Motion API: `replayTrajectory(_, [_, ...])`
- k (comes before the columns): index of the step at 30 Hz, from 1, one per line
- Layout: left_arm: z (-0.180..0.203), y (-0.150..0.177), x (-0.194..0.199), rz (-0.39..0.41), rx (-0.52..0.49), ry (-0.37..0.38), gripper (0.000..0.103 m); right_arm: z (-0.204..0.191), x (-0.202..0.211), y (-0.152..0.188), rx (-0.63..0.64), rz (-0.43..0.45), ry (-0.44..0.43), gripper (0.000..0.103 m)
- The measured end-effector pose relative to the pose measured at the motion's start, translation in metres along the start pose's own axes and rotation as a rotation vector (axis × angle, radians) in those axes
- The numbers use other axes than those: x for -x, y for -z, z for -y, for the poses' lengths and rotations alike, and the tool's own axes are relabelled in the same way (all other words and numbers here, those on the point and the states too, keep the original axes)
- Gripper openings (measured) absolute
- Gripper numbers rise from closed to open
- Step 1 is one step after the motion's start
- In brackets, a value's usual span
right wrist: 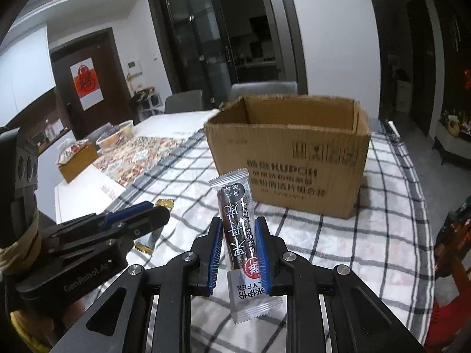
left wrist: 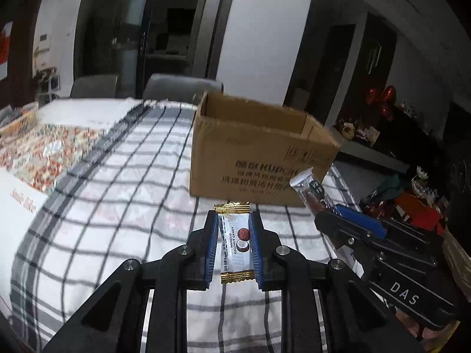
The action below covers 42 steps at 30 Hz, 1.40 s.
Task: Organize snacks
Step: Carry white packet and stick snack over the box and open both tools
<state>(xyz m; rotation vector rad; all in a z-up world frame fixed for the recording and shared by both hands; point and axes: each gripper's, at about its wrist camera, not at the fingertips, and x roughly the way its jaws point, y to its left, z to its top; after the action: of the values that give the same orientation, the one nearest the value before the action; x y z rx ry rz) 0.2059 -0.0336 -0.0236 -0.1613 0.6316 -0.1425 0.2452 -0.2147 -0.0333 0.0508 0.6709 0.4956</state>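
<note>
Fingers (left wrist: 215, 244) of the left gripper (left wrist: 234, 245) clamp a coconut candy (left wrist: 235, 245), the right gripper (right wrist: 239, 247) a fruit bar (right wrist: 235, 220); the cardboard box (right wrist: 290, 158) awaits both.

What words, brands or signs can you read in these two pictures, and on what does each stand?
"KUDOH": cardboard box; the lines below it are blurred.
"COCONUT CANDY": candy wrapper held in the left tool.
"LYFEN": snack stick packet held in the right tool; its other characters are unclear.
"DAS": right tool's body.
"GenRobot.AI": left tool's body.
Red door sign: unreadable.
</note>
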Motion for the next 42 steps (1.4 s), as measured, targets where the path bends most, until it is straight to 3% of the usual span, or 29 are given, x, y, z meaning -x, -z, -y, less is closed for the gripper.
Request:
replayTrajectory(12, [0.009, -0.047, 0.022, 0.089, -0.115, 0.045, 0.022, -0.006, 0.024, -0.032, -0.015, 0.105, 0.041, 0.024])
replayTrajectory(23, [0.011, -0.103, 0.010, 0.143, -0.164, 0.084, 0.022, 0.002, 0.028, -0.082, -0.002, 0.199, 0.106, 0.024])
replayTrajectory(42, [0.017, -0.173, -0.074, 0.090, -0.211, 0.131, 0.022, 0.045, -0.028, -0.137, 0.030, 0.151, 0.175, 0.024])
